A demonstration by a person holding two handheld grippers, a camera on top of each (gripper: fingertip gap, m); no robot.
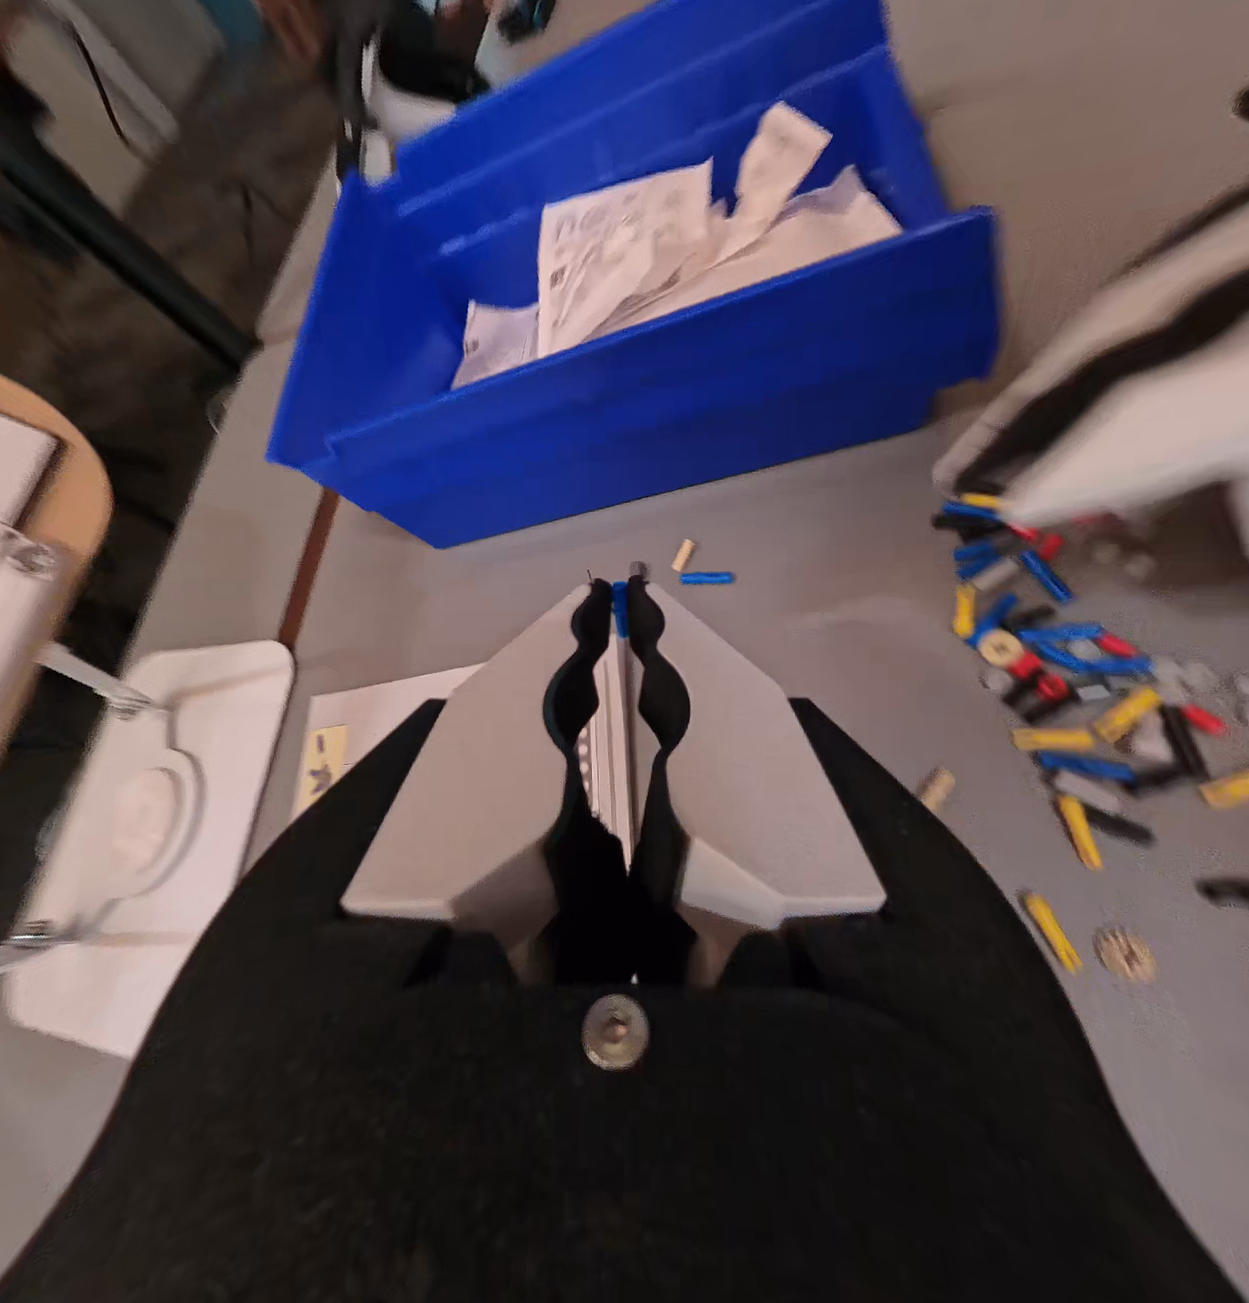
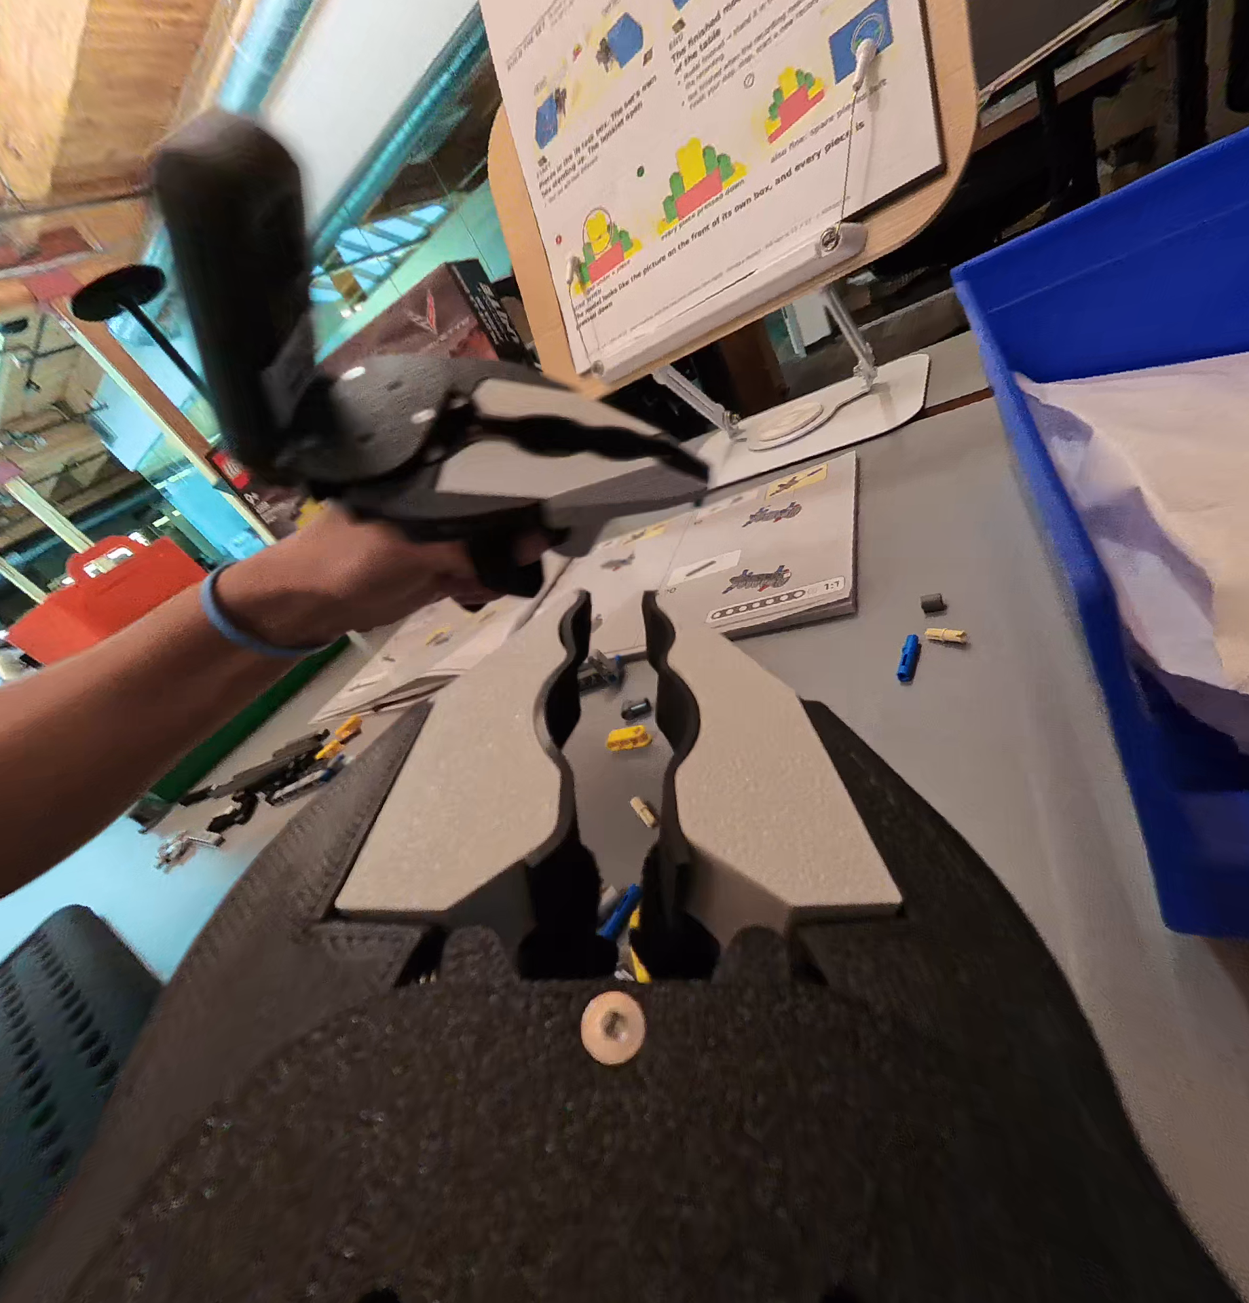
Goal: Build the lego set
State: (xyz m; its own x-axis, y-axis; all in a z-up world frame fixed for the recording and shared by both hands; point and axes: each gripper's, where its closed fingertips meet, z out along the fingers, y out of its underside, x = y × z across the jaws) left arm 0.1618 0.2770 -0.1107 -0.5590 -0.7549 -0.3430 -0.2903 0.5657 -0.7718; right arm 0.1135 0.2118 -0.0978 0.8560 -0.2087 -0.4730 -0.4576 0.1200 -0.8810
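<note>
My left gripper (image 1: 616, 589) is shut on a small blue pin (image 1: 619, 608), pinched at the very tips above the grey table. In the right wrist view the left gripper (image 2: 696, 474) hangs over the open instruction booklet (image 2: 770, 550), held by a hand; the pin is hidden there. My right gripper (image 2: 616, 606) is open with nothing between its pads. Through its gap I see loose pieces on the table: a yellow piece (image 2: 627, 738), a black pin (image 2: 636, 707) and a tan pin (image 2: 643, 811). A blue pin (image 1: 706, 578) and a tan pin (image 1: 686, 553) lie just right of the left fingertips.
A blue bin (image 1: 678, 437) with paper bags stands behind the left gripper, and at the right in the right wrist view (image 2: 1101, 493). A pile of blue, yellow, red and black pieces (image 1: 1073, 670) lies at right under the blurred right gripper. A partly built model (image 2: 283, 775) lies at left. A document stand (image 2: 713, 162) stands behind. My hands' fingertips stand some 9 centimetres from each other. The yellow piece (image 2: 627, 738) lies around 12 centimetres away from my left fingertips.
</note>
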